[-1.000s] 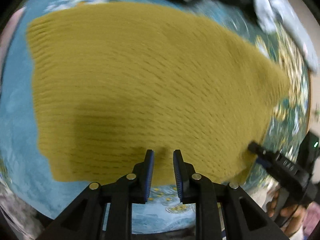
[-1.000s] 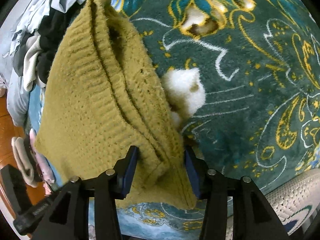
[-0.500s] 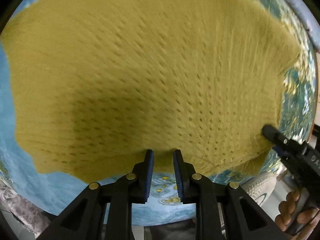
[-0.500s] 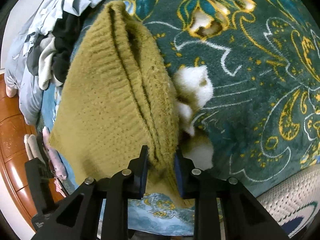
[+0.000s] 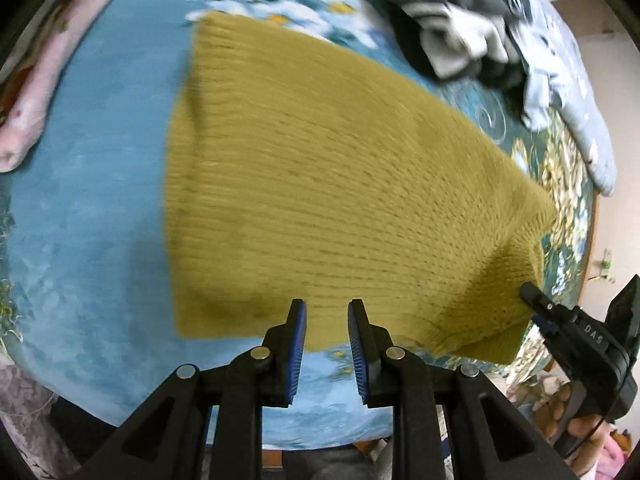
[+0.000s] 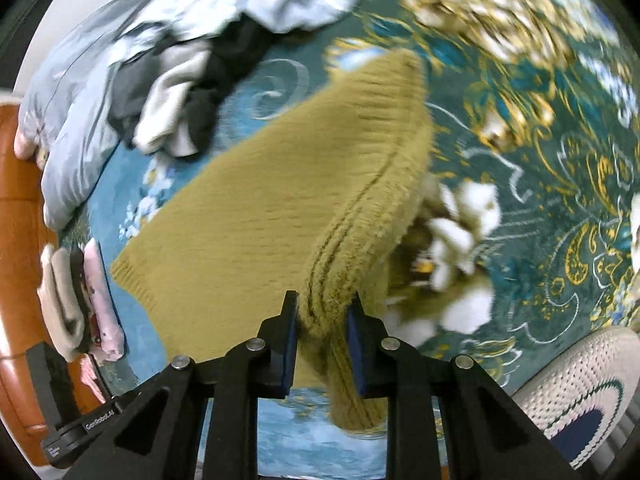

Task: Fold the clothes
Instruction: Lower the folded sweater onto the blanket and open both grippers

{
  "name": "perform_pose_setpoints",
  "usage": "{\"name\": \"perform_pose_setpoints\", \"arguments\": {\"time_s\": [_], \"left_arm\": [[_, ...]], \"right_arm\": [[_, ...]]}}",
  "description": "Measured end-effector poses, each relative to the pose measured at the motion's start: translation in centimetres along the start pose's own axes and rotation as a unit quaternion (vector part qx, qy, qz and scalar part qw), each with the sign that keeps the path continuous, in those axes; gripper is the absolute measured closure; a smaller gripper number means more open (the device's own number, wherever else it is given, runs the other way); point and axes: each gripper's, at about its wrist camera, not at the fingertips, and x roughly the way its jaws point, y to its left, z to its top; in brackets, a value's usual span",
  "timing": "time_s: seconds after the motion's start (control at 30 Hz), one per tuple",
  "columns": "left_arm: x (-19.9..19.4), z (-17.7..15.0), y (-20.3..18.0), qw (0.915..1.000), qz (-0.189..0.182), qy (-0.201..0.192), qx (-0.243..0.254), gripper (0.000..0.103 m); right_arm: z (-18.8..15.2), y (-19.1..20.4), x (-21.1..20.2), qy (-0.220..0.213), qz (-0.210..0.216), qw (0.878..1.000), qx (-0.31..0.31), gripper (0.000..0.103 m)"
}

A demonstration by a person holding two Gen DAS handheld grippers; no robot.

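Left cam, from the left edge: I see a pink folded garment point(image 5: 28, 92) at the far left on the blue floral bedspread point(image 5: 92, 208). Next to it, well apart, the mustard knit sweater point(image 5: 332, 196) lies mostly flat on the bedspread, ribbed hem at the far end, near edge just ahead of my left gripper point(image 5: 327, 344). Left gripper: fingers a narrow gap apart, nothing between them, blue pads bare, tips just overlapping the sweater's near edge in view; I can't tell if they touch it. Top right there is a heap of dark, white and pale blue clothes point(image 5: 472, 28), not touching the sweater. At the right, the sweater's corner is bunched and lifted where the right gripper point(image 5: 532, 294) bites it; a hand point(image 5: 580, 436) on its handle shows at the lower right.

Right cam: at the left a wooden edge point(image 6: 16, 240) and a small stack of folded pale and pink items point(image 6: 80, 300). The sweater runs diagonally away from the centre, folded into several layers at the near end. Right gripper is pinching that thick folded edge between both blue pads, fabric spilling below the fingers. Right of it sit white fluffy bits point(image 6: 460, 248), touching the sweater, on the green and gold patterned part of the spread. Image is motion-blurred.
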Motion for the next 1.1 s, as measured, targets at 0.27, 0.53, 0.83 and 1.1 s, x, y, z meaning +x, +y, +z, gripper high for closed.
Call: {"name": "perform_pose_setpoints", "arguments": {"time_s": [0.27,0.53,0.83,1.1], "left_arm": [[-7.1,-0.5,7.8,0.9983,-0.028,-0.041,-0.029,0.074],[-7.9,0.6,14.1,0.9955,-0.052,-0.047,-0.063,0.073],[-6.5,0.7,18.2,0.9947,-0.05,-0.034,-0.083,0.072],[-5.2,1.7,18.0,0.9962,-0.056,-0.016,-0.065,0.06]], "right_arm": [[-2.6,11.6,0.2,-0.024,-0.031,0.995,-0.088,0.08],[-6.9,23.1,3.8,-0.011,-0.028,0.975,-0.221,0.08],[-13.5,29.3,12.0,0.09,-0.035,0.954,-0.283,0.098],[-13.1,25.8,11.3,0.089,-0.018,0.977,-0.191,0.098]]}}
